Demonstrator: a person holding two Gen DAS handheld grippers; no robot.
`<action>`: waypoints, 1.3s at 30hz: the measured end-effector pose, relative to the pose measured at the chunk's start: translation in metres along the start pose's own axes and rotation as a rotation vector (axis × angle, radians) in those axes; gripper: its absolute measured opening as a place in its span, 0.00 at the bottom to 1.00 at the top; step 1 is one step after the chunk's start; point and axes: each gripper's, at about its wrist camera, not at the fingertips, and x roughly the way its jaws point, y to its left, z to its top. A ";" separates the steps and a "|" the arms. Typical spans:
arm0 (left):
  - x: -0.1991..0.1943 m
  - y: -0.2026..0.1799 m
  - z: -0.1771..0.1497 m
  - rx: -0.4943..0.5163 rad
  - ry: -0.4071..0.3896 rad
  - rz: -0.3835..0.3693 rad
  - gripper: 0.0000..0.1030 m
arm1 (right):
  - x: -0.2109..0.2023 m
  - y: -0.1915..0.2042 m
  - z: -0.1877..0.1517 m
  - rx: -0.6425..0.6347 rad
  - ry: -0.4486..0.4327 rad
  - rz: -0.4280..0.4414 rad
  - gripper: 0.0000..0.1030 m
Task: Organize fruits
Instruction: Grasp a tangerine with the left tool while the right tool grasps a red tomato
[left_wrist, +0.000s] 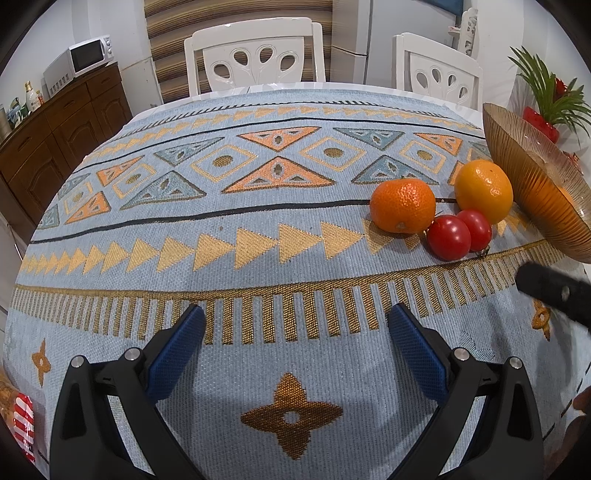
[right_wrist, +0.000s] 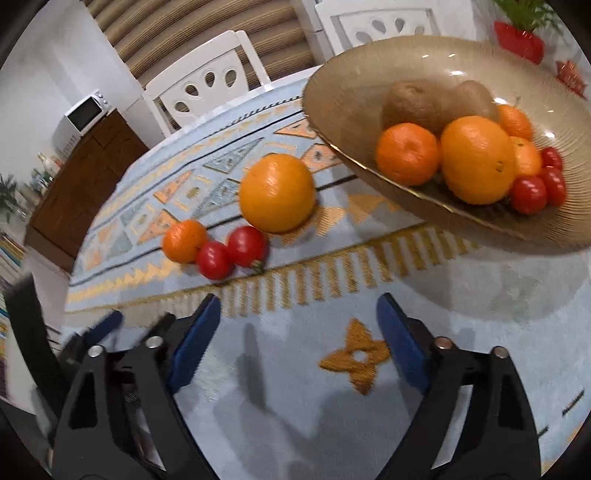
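still loose on the tabletop (left_wrist: 258, 258), a glossy orange (right_wrist: 277, 192), a mandarin (right_wrist: 184, 240) and two tomatoes (right_wrist: 231, 253) are seen beside the bowl (right_wrist: 369, 74); its filled inside is shown only in the right view. both grippers' fingers (left_wrist: 192, 332) (right_wrist: 399, 332) are spread, empty.

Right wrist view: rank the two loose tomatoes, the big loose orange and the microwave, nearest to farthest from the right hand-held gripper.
From the right hand-held gripper:
1. Two tomatoes, on the cloth just ahead, slightly left; too close to separate.
2. Big orange, just behind them.
3. Microwave, far left on the cabinet.

Bright indoor light; soft shadows on tablecloth (left_wrist: 258, 229); fisheye bending at edges; right wrist view motion-blurred; glare on bowl (right_wrist: 436, 59).
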 end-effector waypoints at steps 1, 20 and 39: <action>0.000 0.000 0.002 0.004 0.022 -0.008 0.95 | 0.003 0.001 0.004 0.009 0.012 0.009 0.77; 0.021 0.007 0.074 -0.053 0.062 -0.523 0.84 | 0.024 0.010 0.019 0.017 -0.055 0.090 0.46; 0.036 0.006 0.060 -0.084 0.053 -0.600 0.58 | 0.031 0.030 0.017 -0.072 -0.089 0.018 0.38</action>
